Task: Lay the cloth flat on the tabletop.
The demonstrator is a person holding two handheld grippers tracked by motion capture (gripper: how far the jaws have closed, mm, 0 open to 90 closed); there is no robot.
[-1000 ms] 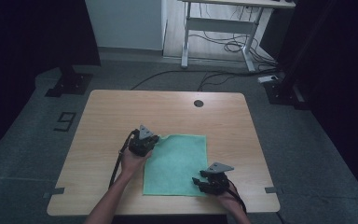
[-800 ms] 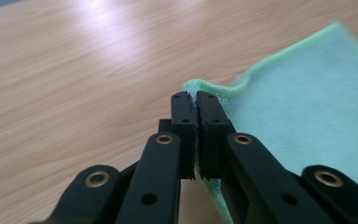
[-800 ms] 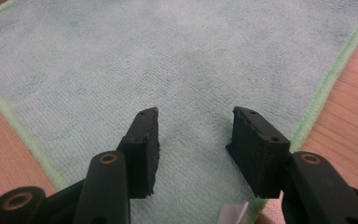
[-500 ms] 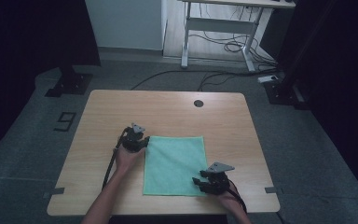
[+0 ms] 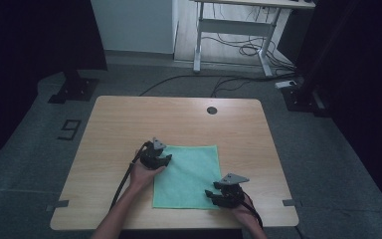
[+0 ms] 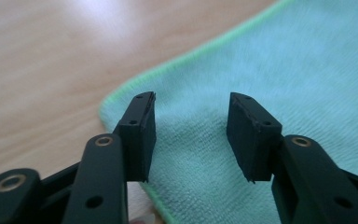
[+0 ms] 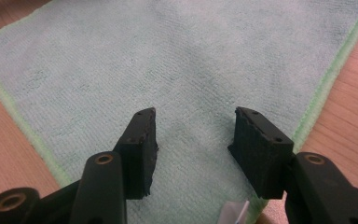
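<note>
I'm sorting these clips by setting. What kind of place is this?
Probably a lab or workshop recording bay: a bare wooden table with a green cloth, dark curtains around it, and loose cables under a desk frame behind.

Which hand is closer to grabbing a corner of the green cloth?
Left. The left gripper has just been opening and its fingers straddle the far left corner of the cloth. The right gripper sits over the cloth inside its near right corner.

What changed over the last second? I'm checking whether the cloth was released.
The left gripper came down at the green cloth's far left corner; its jaws have just opened, gripping nothing. The cloth now lies flat. The right gripper stayed open at the near right corner.
</note>
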